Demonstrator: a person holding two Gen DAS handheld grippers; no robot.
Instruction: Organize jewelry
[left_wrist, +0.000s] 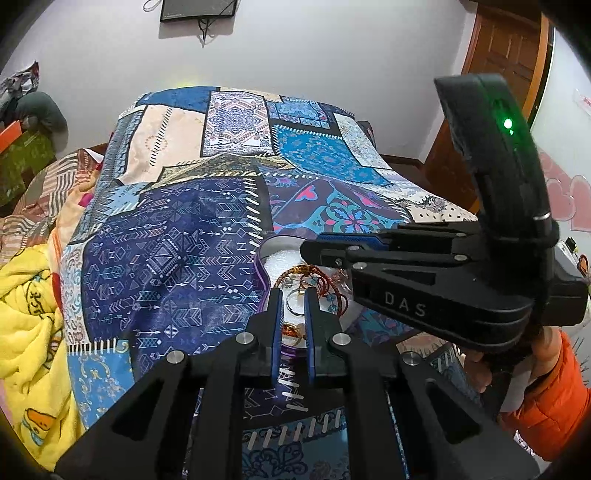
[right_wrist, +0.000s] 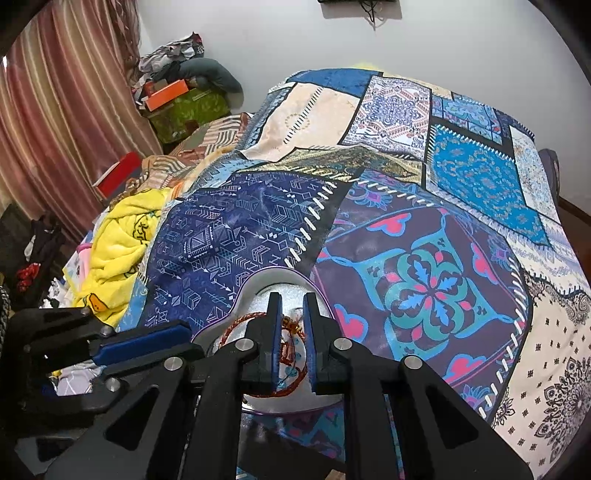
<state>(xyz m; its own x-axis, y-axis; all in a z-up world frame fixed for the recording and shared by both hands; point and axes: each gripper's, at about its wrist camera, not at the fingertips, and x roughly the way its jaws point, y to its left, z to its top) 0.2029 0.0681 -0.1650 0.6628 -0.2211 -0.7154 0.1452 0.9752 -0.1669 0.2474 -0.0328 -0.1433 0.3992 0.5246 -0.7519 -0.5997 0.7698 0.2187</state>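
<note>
A white jewelry box with a purple rim (left_wrist: 263, 254) lies open on the patchwork bedspread (left_wrist: 177, 236). It holds red-brown cord bracelets (left_wrist: 328, 284), a silver ring (left_wrist: 293, 301) and other small pieces. My left gripper (left_wrist: 293, 295) hovers over the box, fingers slightly apart with nothing clamped. My right gripper (left_wrist: 314, 253) reaches in from the right over the box. In the right wrist view my right gripper (right_wrist: 293, 302) is also slightly open above the box (right_wrist: 280, 275) and a red cord bracelet (right_wrist: 255, 317). The left gripper (right_wrist: 184, 328) enters at lower left.
A yellow blanket (left_wrist: 33, 314) lies left of the bedspread. Boxes and clothes (right_wrist: 177, 99) pile up at the far left near a striped curtain (right_wrist: 55, 96). A wooden door (left_wrist: 506, 48) stands at the right. A hand in an orange sleeve (left_wrist: 546, 376) holds the right gripper.
</note>
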